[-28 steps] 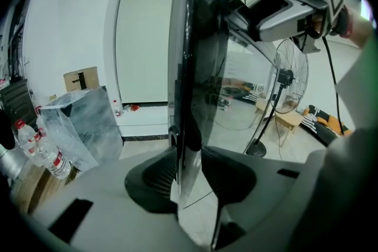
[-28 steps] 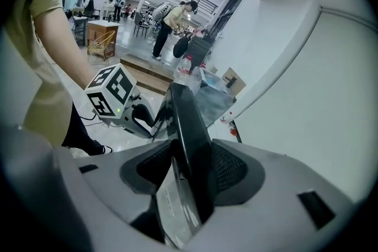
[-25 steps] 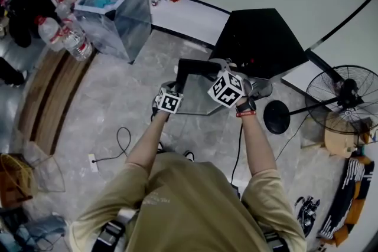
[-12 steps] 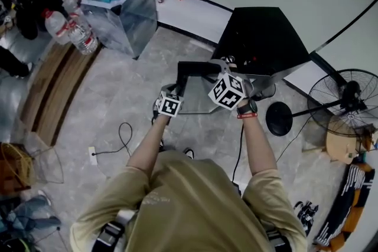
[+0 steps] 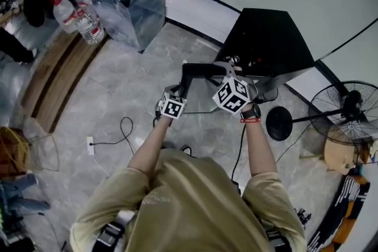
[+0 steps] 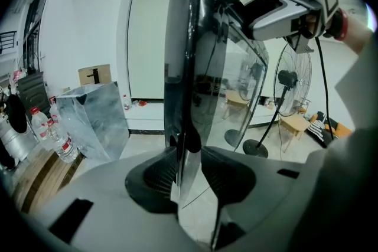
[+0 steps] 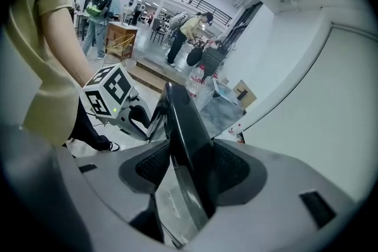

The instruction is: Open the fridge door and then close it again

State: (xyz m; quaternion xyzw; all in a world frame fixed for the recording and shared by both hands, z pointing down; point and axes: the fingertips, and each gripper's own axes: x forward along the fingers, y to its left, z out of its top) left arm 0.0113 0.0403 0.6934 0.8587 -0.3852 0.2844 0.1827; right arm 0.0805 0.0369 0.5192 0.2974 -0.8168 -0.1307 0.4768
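The black fridge (image 5: pixel 266 38) is seen in the head view at about 1 o'clock from the person's hands, standing on the grey tiled floor (image 5: pixel 118 85) against a white wall. Its glass-fronted fridge door (image 5: pixel 204 69) is swung open, away from the cabinet, and is held by both tools.

The left gripper (image 6: pixel 186 153) is set on the door's thin free edge. In the left gripper view that edge runs upright between the fingers (image 6: pixel 153 177), which are closed on it from both sides.

The right gripper (image 7: pixel 192 153) is placed on the door's dark frame, at 3 o'clock from the left one and just beside it in the head view. Its fingers (image 7: pixel 233 168) are spread wide, the thick frame fills the gap between them, and both pads are pressed against it.

A standing fan (image 5: pixel 348 109) is seen at 3 o'clock from the hands. A translucent wrapped box (image 5: pixel 133 0) and some water bottles (image 5: pixel 88 23) lie at 11 o'clock. A black cable (image 5: pixel 121 133) is curled on the floor at 9 o'clock.
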